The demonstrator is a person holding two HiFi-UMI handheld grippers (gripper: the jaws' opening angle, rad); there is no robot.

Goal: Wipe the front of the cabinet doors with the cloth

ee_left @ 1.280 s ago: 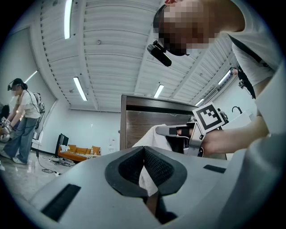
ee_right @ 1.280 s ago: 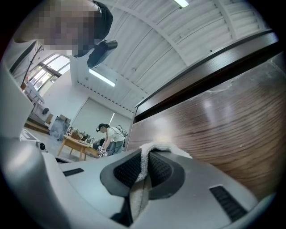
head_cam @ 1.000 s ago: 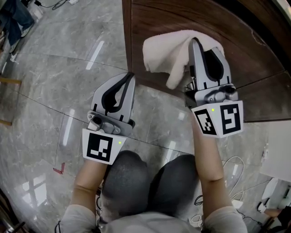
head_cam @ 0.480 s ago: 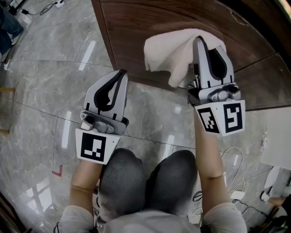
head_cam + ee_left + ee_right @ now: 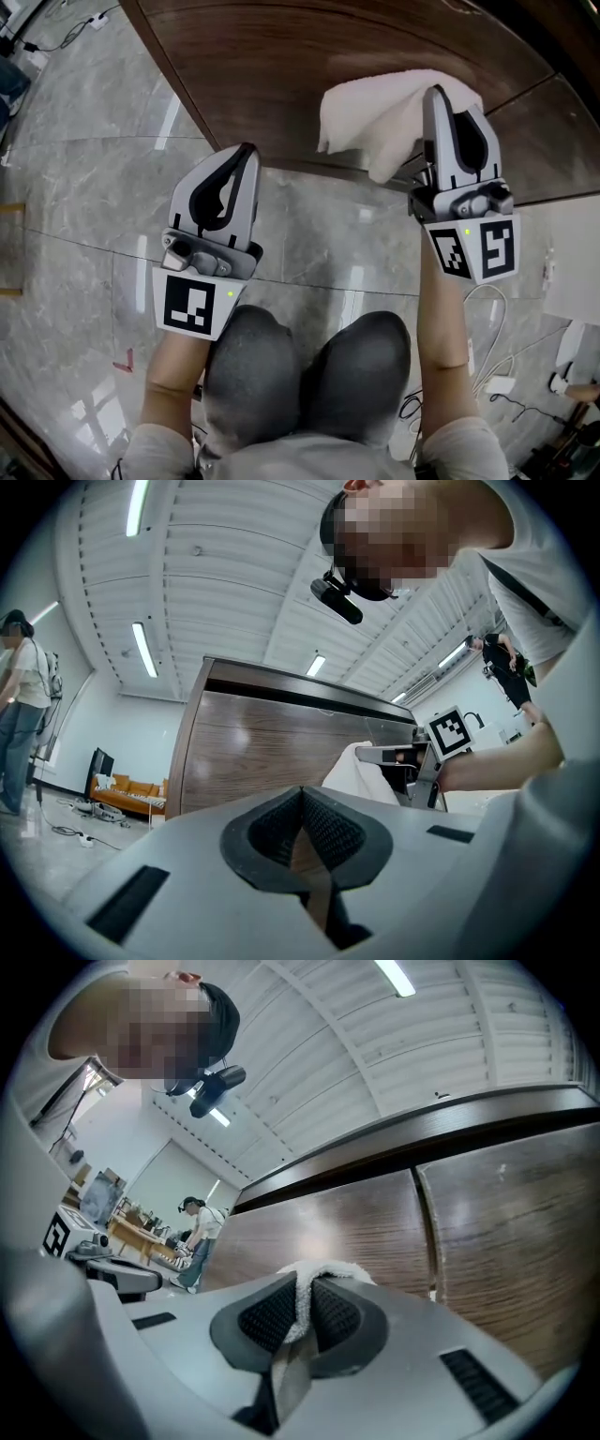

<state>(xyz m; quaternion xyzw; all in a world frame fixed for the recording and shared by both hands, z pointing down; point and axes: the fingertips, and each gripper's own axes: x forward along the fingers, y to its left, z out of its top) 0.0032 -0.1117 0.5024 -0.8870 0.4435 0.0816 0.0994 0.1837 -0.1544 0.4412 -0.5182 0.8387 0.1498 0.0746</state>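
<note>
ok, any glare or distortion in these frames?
Head view: ceiling-light streaks glare on the glossy floor, straight edges bow. Left gripper view: heavy fisheye, dark corners. Right gripper view: soft sheen on the cabinet door; cloth in focus.

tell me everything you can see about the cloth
The cloth is off-white and looks like soft terry fabric with a nubby pile. It is bunched, not spread flat. One fold is pinched between the fingers of the right gripper, which is shut on it, and a thin ridge of fabric pokes up past the tips. The rest hangs loose toward the left with a drooping corner. It lies against the dark wood-grain cabinet door. Nothing else touches it.
</note>
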